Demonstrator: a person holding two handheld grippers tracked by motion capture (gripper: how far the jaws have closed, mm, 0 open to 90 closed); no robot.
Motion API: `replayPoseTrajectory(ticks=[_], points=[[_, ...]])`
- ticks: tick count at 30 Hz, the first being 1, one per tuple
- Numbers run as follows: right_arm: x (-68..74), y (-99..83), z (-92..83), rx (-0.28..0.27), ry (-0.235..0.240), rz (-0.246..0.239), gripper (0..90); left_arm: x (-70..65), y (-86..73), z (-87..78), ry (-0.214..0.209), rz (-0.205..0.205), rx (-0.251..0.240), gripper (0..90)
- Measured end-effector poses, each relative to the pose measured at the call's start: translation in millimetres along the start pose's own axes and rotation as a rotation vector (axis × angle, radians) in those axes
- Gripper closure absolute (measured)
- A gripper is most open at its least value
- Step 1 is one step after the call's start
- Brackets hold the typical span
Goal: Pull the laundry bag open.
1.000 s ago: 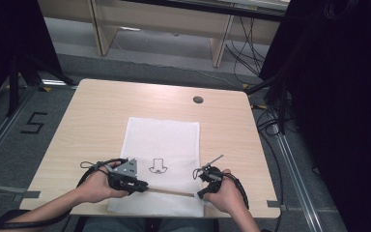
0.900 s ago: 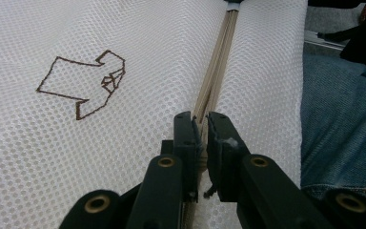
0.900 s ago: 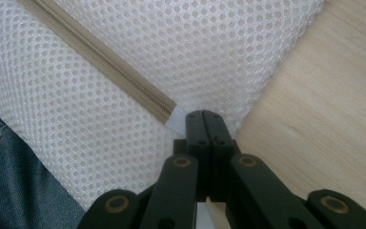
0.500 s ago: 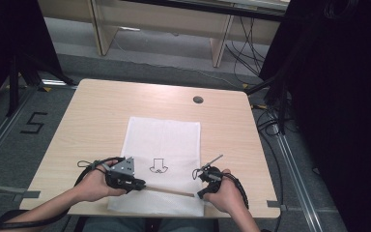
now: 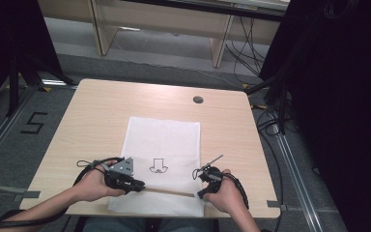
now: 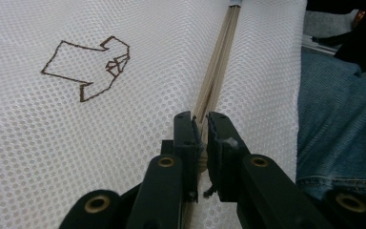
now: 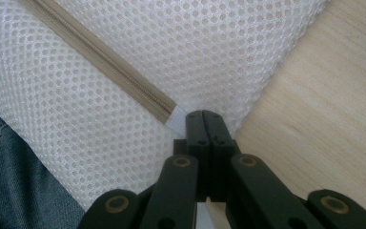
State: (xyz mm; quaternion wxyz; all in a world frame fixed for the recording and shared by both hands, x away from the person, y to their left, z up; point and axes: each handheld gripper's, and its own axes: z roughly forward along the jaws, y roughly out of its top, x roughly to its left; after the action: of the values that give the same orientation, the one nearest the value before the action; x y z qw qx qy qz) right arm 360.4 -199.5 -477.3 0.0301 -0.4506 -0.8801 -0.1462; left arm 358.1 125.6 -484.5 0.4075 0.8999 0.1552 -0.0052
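A white mesh bag [image 5: 163, 140] lies flat on the wooden table [image 5: 92, 121], with a brown shirt outline [image 5: 158, 166] printed on it. A beige zipper [image 5: 169, 192] runs along the bag's near end. My left gripper [image 5: 140, 185] is at the zipper's left end; in the left gripper view its jaws [image 6: 200, 119] are shut on the zipper's slider, and the zipper [image 6: 219, 67] stretches away from them. My right gripper [image 5: 199, 194] is shut on the mesh at the bag's edge [image 7: 203, 114], just past the zipper's white end tab [image 7: 175, 121].
A round cable hole [image 5: 198, 100] sits in the table behind the bag. The person's jeans [image 6: 338, 124] are just below the table's near edge. Bare wood [image 7: 314, 105] lies right of the bag. Cables and a floor mark "5" [image 5: 33, 123] surround the table.
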Motion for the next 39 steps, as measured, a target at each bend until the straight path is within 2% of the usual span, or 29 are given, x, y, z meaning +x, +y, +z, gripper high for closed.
replayPoseTrajectory(ticks=[4, 6, 7, 10, 14, 16, 17, 19, 20, 21, 25, 26, 29, 31, 36, 39], points=[[-0.4, 0.1, 0.3, -0.004, 0.0, -0.006, 90.0, -1.4, 0.5, 0.0, 0.02, 0.037, 0.023, 82.5], [0.1, -0.3, 0.7, -0.01, -0.003, 0.001, 90.0, 0.0, -1.0, -1.1, 0.007, 0.008, -0.001, 82.5], [0.4, -0.6, 0.7, -0.009, -0.001, 0.008, 90.0, -0.6, -0.8, -2.1, 0.008, 0.006, -0.001, 82.5], [-0.9, -0.2, 0.0, -0.003, 0.003, -0.009, 90.0, -1.3, -0.3, -2.1, 0.016, 0.026, 0.009, 82.5], [0.8, -0.6, 0.4, -0.007, 0.001, 0.016, 90.0, 0.7, -2.3, -2.9, 0.032, 0.034, 0.024, 82.5], [0.7, -0.5, 0.4, -0.006, 0.002, 0.016, 90.0, 2.0, -4.1, -4.4, 0.019, 0.009, 0.008, 82.5], [-0.2, -0.5, 1.0, -0.012, 0.0, 0.003, 90.0, 2.2, -4.9, -5.5, 0.027, 0.02, 0.011, 82.5], [-1.2, -0.5, 0.3, -0.009, 0.007, -0.012, 90.0, 2.2, -6.7, -7.5, 0.019, 0.002, 0.002, 82.5], [-1.1, -0.2, 0.0, -0.003, 0.005, -0.01, 90.0, 3.0, -6.6, -8.2, 0.025, 0.028, 0.008, 82.5], [-1.2, -0.1, -0.1, -0.003, 0.006, -0.012, 90.0, 1.6, -7.2, -8.3, 0.025, 0.003, 0.003, 82.5], [-0.3, 0.1, 0.1, -0.001, 0.0, -0.001, 90.0, 2.0, -6.9, -8.4, 0.024, 0.015, 0.003, 82.5], [-0.3, 0.0, 0.1, -0.001, 0.0, 0.0, 90.0, 1.3, -7.3, -8.3, 0.024, 0.002, 0.001, 82.5], [-1.3, -0.2, -0.1, -0.004, 0.007, -0.012, 90.0, 1.9, -7.6, -8.7, 0.023, 0.004, 0.0, 82.5], [-1.4, -0.4, 0.3, -0.008, 0.009, -0.011, 90.0, 2.1, -7.6, -8.3, 0.008, 0.001, 0.0, 82.5], [-0.4, -0.4, 1.0, -0.011, 0.002, 0.001, 90.0, 1.8, -9.0, -9.3, 0.011, -0.004, -0.006, 82.5], [-1.5, -0.2, -0.1, -0.003, 0.008, -0.013, 90.0, 1.3, -8.2, -9.4, 0.015, 0.003, -0.002, 82.5]])
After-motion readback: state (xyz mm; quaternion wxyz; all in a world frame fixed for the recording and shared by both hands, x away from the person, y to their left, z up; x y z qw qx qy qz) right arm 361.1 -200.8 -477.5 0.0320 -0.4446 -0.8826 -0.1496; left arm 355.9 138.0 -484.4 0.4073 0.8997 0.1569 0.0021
